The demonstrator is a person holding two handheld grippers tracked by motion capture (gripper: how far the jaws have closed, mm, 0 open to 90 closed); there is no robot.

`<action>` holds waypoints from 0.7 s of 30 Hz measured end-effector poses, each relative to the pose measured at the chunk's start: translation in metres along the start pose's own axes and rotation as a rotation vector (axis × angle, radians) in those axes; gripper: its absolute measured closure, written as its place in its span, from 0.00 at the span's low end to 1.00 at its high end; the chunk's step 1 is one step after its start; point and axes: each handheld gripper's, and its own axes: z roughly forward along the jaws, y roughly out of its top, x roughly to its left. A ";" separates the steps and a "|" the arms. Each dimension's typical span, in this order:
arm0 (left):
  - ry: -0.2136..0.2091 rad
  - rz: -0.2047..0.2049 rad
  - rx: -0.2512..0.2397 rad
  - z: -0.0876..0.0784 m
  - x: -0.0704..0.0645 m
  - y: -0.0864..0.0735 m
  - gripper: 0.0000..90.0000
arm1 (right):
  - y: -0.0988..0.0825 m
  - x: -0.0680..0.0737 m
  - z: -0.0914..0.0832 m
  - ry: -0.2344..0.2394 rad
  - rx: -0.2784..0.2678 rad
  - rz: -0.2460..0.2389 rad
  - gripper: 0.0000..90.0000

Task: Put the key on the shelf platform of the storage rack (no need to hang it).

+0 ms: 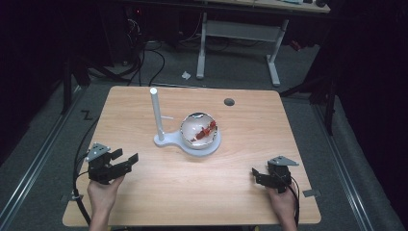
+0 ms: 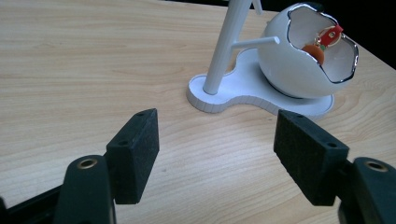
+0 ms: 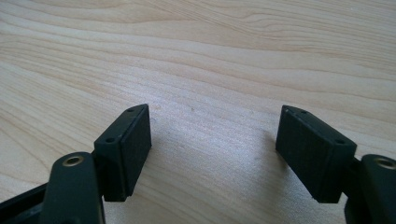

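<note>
**High view: both hand-held grippers wait, nothing yet picked up**

High view shows the left hand-held gripper [image 1: 126, 161] and the right hand-held gripper [image 1: 254, 174] resting low near the person's edge of the wooden surface [image 1: 144, 192], each with its jaws spread wide and nothing between them. Ahead of both, between them and well apart from either, stands a white stand [image 1: 192, 144] with an upright post [image 1: 156, 113] and a thin side peg. On its round base sits a white egg-shaped bowl [image 1: 198, 127] with a jagged, silver-edged opening.

In the left gripper view, the bowl [image 2: 299, 60] lies ahead and to the right of the left hand-held gripper [image 2: 217, 154], its opening turned towards the camera. Inside rest small red and orange trinkets [image 2: 322, 44]; what exactly they are is too small to tell. The right gripper view looks down on bare wood between the right hand-held gripper's [image 3: 215, 149] open pads.

Judging from this, the work has not begun in earnest: the trinkets lie in the bowl, the peg hangs empty, and neither gripper touches anything. Reaching for the bowl's contents appears to be what is left.
</note>
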 end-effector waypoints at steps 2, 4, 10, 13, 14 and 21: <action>0.002 0.000 0.008 0.004 -0.001 -0.003 0.35 | 0.000 0.000 0.000 0.000 0.000 0.000 0.30; -0.003 -0.003 0.015 0.007 -0.001 -0.005 0.35 | 0.000 0.000 0.000 0.000 0.000 -0.001 0.30; 0.000 0.010 0.023 0.011 -0.004 -0.011 0.35 | 0.000 0.000 0.000 -0.001 0.000 -0.002 0.30; 0.001 0.013 0.039 0.015 -0.004 -0.016 0.35 | 0.000 0.000 0.000 -0.001 0.000 -0.002 0.30; 0.000 0.013 0.044 0.016 -0.005 -0.017 0.35 | 0.000 0.000 0.000 -0.001 0.000 -0.002 0.30; 0.021 0.035 0.064 0.025 -0.006 -0.025 0.34 | 0.000 0.000 0.000 -0.001 0.000 -0.003 0.30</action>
